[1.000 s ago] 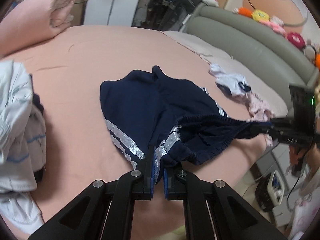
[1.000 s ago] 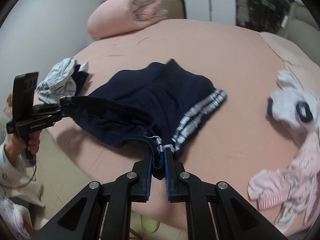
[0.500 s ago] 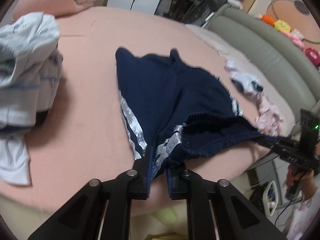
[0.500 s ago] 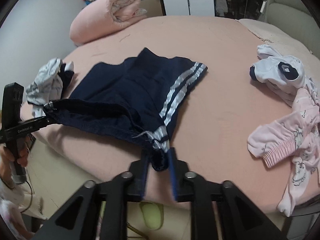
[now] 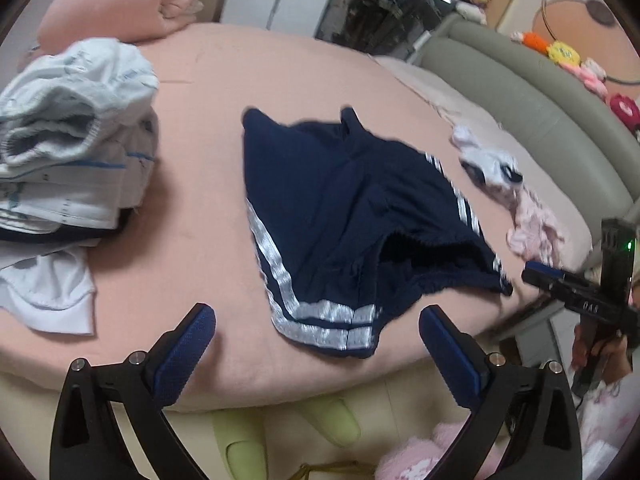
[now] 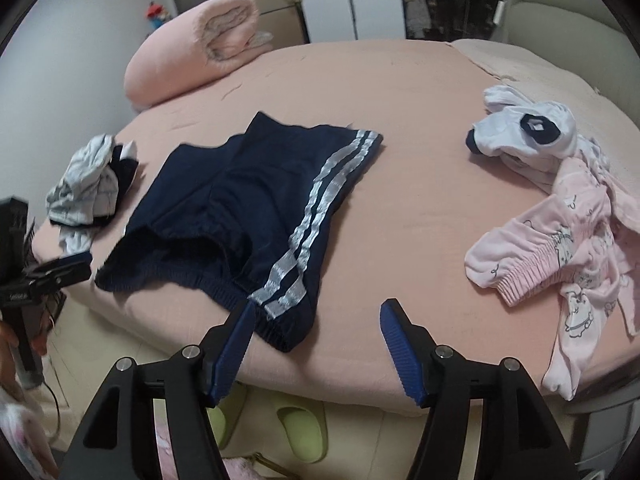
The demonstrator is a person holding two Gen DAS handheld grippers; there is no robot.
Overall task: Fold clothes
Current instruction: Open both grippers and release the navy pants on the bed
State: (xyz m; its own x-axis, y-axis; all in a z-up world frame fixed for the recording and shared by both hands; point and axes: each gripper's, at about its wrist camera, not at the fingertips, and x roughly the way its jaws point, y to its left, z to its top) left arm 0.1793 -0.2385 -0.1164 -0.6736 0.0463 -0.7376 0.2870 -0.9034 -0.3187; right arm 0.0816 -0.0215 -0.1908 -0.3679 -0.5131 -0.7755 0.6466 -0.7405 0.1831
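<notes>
Navy shorts (image 5: pixel 340 216) with silver side stripes lie flat on the pink bed (image 5: pixel 208 80), waistband toward the near edge. My left gripper (image 5: pixel 316 318) is opening wide. The striped waistband corner lies between its blue fingers (image 5: pixel 188 344) and nothing presses on it. In the right wrist view the same shorts (image 6: pixel 240 200) lie ahead. My right gripper (image 6: pixel 319 306) is opening, its left finger (image 6: pixel 236 340) just beside the other waistband corner and not gripping it. Each gripper shows in the other's view, the right (image 5: pixel 560 280) and the left (image 6: pixel 64 270).
A pile of white and grey clothes (image 5: pixel 72 160) sits left of the shorts. A white garment (image 6: pixel 528 136) and pink garments (image 6: pixel 560 240) lie to the right. A rolled pink blanket (image 6: pixel 192 52) lies at the back. Green slippers (image 6: pixel 300 428) are on the floor below the bed edge.
Both grippers have let go of the waistband and spread apart. The shorts, stretched and lifted between them before, now rest flat on the bed.
</notes>
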